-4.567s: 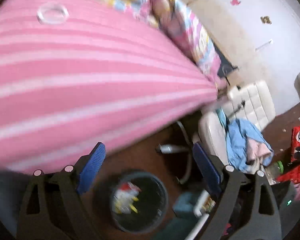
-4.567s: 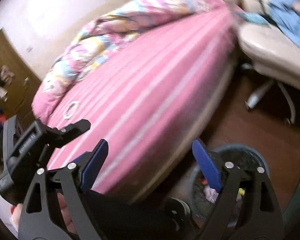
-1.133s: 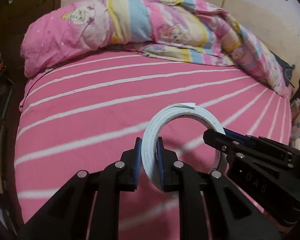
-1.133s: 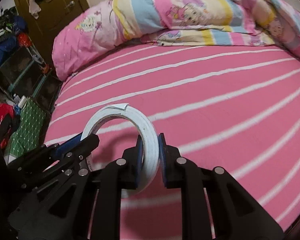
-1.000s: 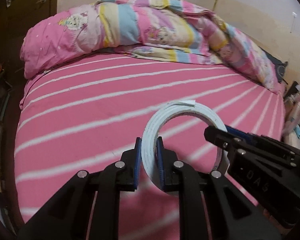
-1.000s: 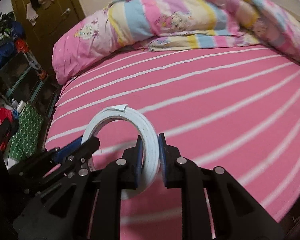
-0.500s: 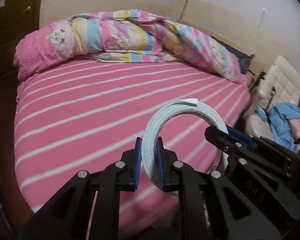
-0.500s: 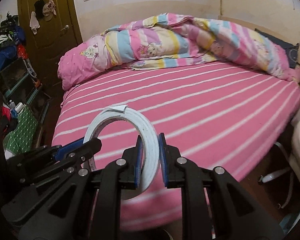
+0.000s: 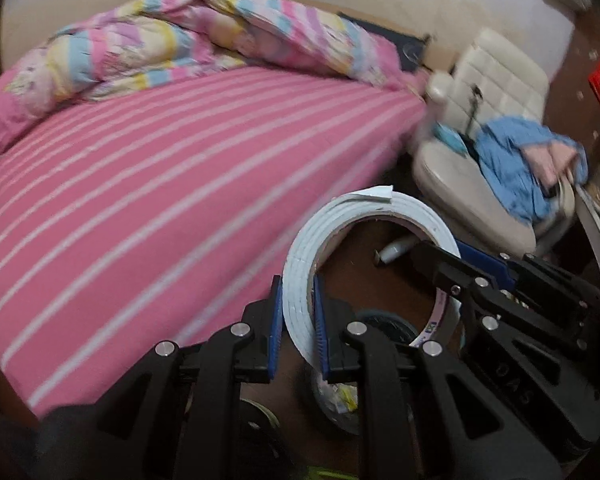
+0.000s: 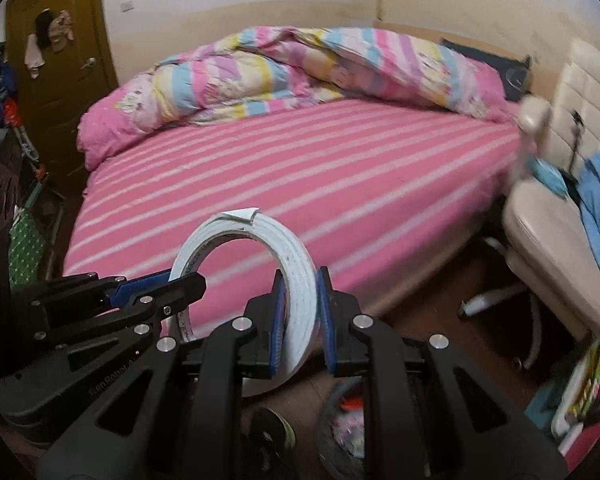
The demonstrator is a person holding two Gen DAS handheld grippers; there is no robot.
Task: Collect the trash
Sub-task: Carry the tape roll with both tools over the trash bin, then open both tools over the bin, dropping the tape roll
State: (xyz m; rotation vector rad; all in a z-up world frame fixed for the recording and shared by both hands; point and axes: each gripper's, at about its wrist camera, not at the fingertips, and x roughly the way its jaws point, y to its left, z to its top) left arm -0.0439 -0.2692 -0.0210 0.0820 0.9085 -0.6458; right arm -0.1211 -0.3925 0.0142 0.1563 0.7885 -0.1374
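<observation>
Both grippers were clamped on the same white foam-tape roll (image 9: 364, 216): left gripper (image 9: 298, 320) pinched one side of the ring, right gripper (image 10: 300, 320) the opposite side, roll upright and held in the air. The roll sat just above the trash bin (image 9: 340, 404), which showed low in both views with wrappers already inside (rim partly hidden behind the fingers). To do the drop cleanly, I'd centre the roll over the bin's mouth first, then open both grippers together; freeing one side alone would likely let the ring swing and tip past the rim. Around the bin: pink striped bed (image 10: 300, 168) just beside it, cream office chair (image 9: 472, 184) with blue clothes (image 9: 516, 168) on the far side, chair's caster leg (image 10: 484, 300) near. A dark shoe (image 10: 272, 428) lay beside the bin.
</observation>
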